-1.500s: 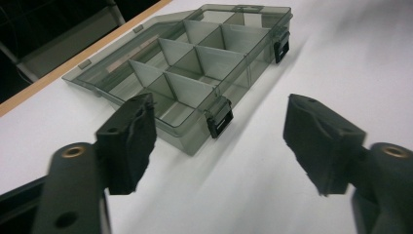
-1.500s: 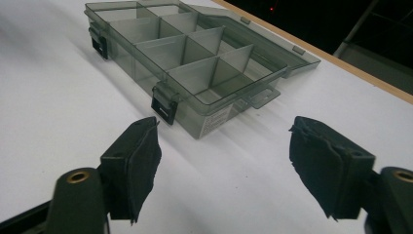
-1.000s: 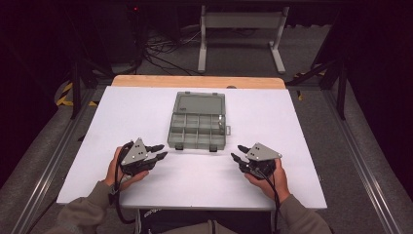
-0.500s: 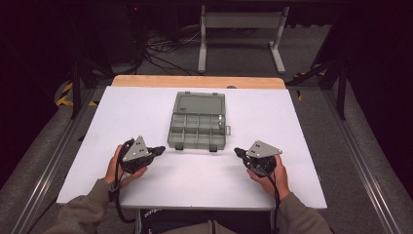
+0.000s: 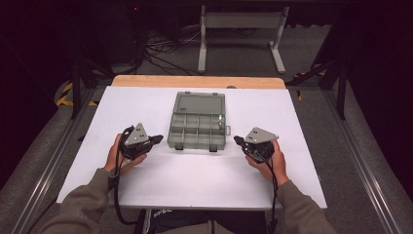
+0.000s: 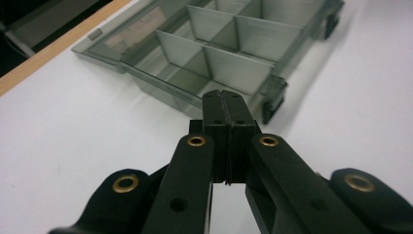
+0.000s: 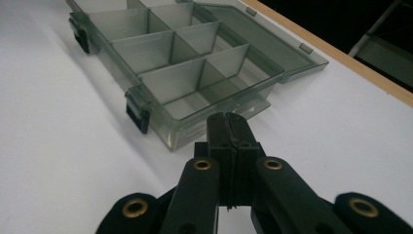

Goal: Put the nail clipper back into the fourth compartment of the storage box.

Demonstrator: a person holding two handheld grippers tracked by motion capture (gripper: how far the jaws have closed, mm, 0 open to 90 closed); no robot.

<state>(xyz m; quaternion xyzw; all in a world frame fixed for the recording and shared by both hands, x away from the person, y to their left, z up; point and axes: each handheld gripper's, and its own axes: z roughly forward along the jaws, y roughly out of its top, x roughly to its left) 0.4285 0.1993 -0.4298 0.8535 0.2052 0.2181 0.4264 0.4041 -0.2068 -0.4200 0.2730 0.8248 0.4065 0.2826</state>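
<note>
A grey see-through compartment box (image 5: 197,127) lies in the middle of the white table (image 5: 195,175). Its lid (image 5: 199,102) is folded back flat and its compartments are empty. My left gripper (image 5: 158,139) rests just left of the box's near corner, its jaws shut with nothing between them. My right gripper (image 5: 237,140) sits just right of the other near corner, also shut and empty. In the left gripper view the gripper (image 6: 224,95) points at the box (image 6: 234,53) near a black latch (image 6: 272,100). In the right gripper view the gripper (image 7: 228,117) faces the box (image 7: 185,58).
A wooden strip (image 5: 197,81) runs along the table's far edge. Beyond it stand a metal frame (image 5: 241,34) and loose cables (image 5: 165,51) on the floor. Metal rails (image 5: 46,161) flank the table on both sides.
Both hands have moved forward, away from the person, so the grippers now sit level with the box's near edge. Their jaws look closer together than a second ago.
</note>
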